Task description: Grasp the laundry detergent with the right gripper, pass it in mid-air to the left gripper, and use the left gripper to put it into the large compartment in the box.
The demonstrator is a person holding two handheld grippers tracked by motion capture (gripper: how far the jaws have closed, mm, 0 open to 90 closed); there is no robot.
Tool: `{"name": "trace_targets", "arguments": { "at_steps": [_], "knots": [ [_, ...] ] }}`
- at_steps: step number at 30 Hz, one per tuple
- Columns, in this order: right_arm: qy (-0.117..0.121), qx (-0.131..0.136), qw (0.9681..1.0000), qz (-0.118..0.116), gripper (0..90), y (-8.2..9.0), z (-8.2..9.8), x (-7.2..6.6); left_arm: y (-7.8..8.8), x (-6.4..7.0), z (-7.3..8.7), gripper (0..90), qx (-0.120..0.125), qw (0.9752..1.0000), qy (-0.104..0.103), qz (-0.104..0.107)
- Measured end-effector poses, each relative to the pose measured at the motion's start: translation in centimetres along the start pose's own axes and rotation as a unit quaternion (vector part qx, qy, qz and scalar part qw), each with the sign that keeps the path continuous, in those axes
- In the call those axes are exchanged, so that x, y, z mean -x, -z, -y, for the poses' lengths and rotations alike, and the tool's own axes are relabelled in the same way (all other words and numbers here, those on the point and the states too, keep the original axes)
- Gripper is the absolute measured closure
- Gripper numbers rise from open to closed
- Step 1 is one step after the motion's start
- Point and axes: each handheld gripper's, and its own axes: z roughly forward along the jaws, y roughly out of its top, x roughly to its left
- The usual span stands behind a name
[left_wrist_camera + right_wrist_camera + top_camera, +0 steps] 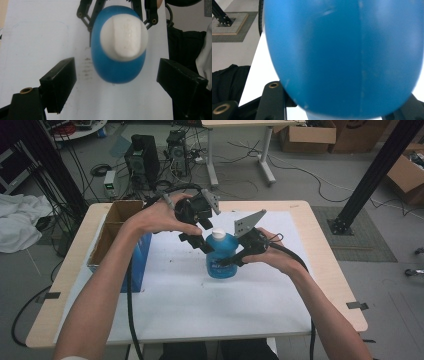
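Observation:
A blue plastic bottle (221,257) with a white cap (218,234) stands upright near the middle of the white mat (200,295). My right gripper (234,259) comes in from the right and is shut on the bottle's body; in the right gripper view the blue bottle (342,55) sits tight between its fingers (273,100). My left gripper (198,240) hovers just above and left of the cap, pointing down. In the left gripper view its jaws stand wide open on either side of the cap (123,40), touching nothing.
An open cardboard box (116,217) with a blue side stands at the table's left edge. The light wooden table (327,265) frames the mat. Behind it on the floor are computer cases (142,157), cables and a desk leg (265,157).

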Motion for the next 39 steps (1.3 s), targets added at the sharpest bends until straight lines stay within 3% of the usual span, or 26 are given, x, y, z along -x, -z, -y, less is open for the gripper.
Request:
{"name": "trace_targets", "arguments": {
  "at_steps": [14, 39],
  "knots": [
    [0.001, 0.003, 1.0000, -0.002, 44.3, -0.3, 0.0, 0.1, -1.7, 0.2, -0.7, 17.2, 0.001, 1.0000, 0.001, 0.004],
    [-0.009, 0.005, 0.9999, -0.002, 44.2, -0.7, 0.3, 0.0, -2.7, 0.6, -1.0, 27.0, -0.012, 0.9999, 0.002, -0.007]
  ]
}}
